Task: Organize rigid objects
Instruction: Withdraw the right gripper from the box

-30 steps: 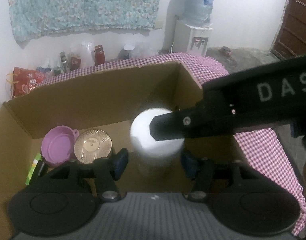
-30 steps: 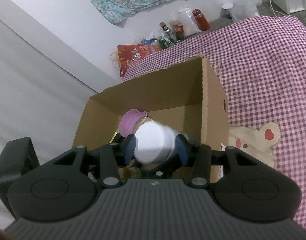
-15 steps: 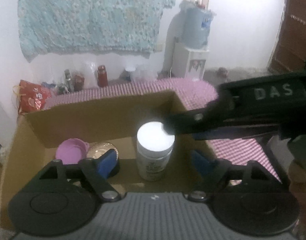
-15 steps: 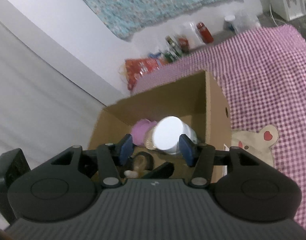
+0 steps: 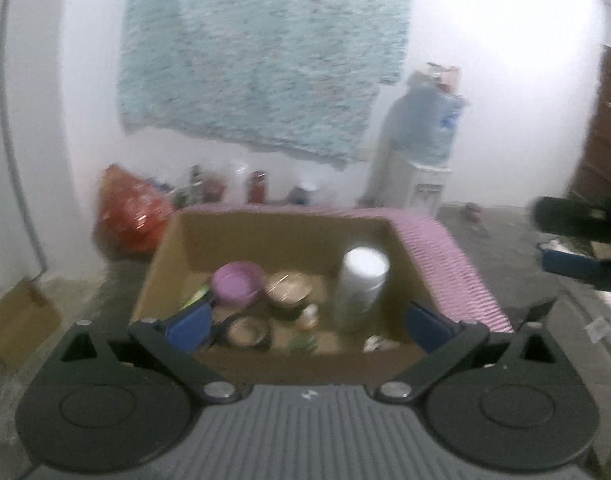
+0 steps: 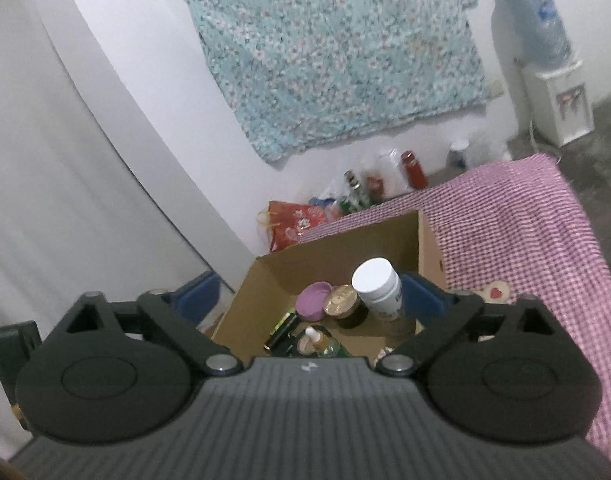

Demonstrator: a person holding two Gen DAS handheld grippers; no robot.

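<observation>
Since a second ago: both grippers let go of the white bottle and backed off up out of the cardboard box; bottle's standing on its own now

Left wrist view: left gripper jaws opening wide, nothing between the pads; blurry, but the bottle stands upright at the box's right side, just beside a gold-lidded jar and a purple lid; right gripper pokes in at the right edge

Right wrist view: right gripper jaws opening too, clear of everything; bottle near the right wall, gold jar touching or nearly; small spray bottle lower down

Risk: bottle's tall and crammed in; I reckon a careless next drop could knock it over onto the jars
</observation>
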